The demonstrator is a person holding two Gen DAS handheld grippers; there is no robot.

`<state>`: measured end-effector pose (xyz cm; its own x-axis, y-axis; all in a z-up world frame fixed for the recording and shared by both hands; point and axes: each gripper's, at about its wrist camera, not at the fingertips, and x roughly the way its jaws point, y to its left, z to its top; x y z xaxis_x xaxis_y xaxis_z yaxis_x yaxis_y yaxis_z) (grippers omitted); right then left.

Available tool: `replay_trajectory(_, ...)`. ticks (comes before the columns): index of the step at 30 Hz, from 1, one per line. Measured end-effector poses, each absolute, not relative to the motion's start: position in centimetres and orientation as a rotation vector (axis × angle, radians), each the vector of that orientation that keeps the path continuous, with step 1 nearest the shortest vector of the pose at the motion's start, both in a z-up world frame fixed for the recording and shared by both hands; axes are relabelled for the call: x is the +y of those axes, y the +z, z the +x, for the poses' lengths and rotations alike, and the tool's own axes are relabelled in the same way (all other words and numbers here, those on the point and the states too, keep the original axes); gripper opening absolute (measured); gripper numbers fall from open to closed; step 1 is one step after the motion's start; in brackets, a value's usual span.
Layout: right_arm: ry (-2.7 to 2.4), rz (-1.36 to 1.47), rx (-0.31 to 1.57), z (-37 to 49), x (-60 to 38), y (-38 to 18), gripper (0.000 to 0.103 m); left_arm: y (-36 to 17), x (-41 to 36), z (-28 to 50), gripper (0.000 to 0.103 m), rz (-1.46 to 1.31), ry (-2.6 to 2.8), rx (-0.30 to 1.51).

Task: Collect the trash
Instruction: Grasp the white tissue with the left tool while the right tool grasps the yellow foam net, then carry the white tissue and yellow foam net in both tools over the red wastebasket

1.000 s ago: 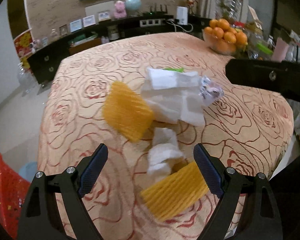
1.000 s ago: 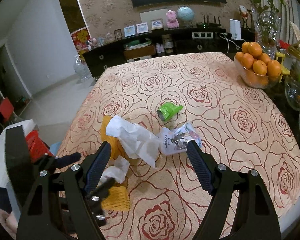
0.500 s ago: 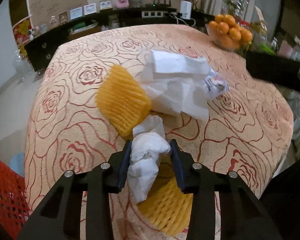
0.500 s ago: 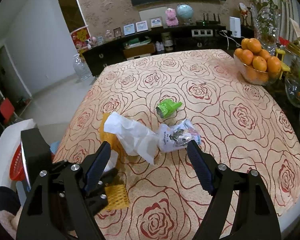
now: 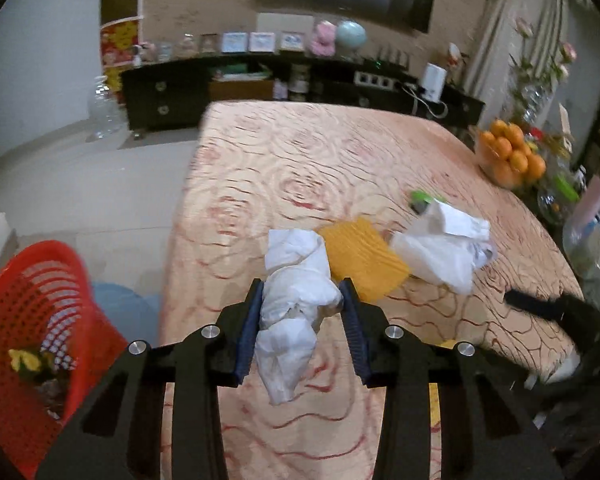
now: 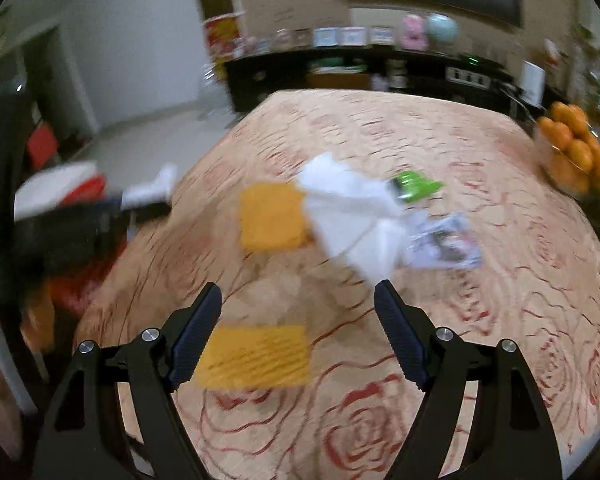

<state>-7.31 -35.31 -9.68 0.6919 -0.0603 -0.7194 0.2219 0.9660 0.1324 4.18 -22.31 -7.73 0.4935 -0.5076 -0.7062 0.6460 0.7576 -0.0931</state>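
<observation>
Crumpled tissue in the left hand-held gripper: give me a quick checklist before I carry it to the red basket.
1. Grip: left hand-held gripper is shut on the crumpled tissue, pads pressing both sides: ok.
2. Tissue clear of the table: cannot tell; its tail hangs low.
3. Red basket in view beside the table: ok.
4. Room in the basket: ok, a little trash at the bottom.
5. Right hand-held gripper open, holding nothing: ok.
6. Table cleared: not ok; yellow foam net and others remain.
</observation>
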Motion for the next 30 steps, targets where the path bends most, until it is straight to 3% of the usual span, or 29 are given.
replay_trajectory(6, -0.077, 0.138, 0.838, -7.1, -32.3, -11.9, 0.082, -6.9, -19.9, 5.2, 0.037, 0.158, -0.667, 0.777)
replay_trajectory(17, -0.125, 0.111, 0.907, -5.8, -32.3, -14.6, 0.083, -6.5, -19.0, 4.9, 0.037, 0.166, -0.655, 0.754)
replay_trajectory(30, -0.125, 0.151, 0.891, -5.9, -33.1, -14.0, 0.065, -6.3, -18.4, 4.8, 0.037, 0.171, -0.647, 0.743)
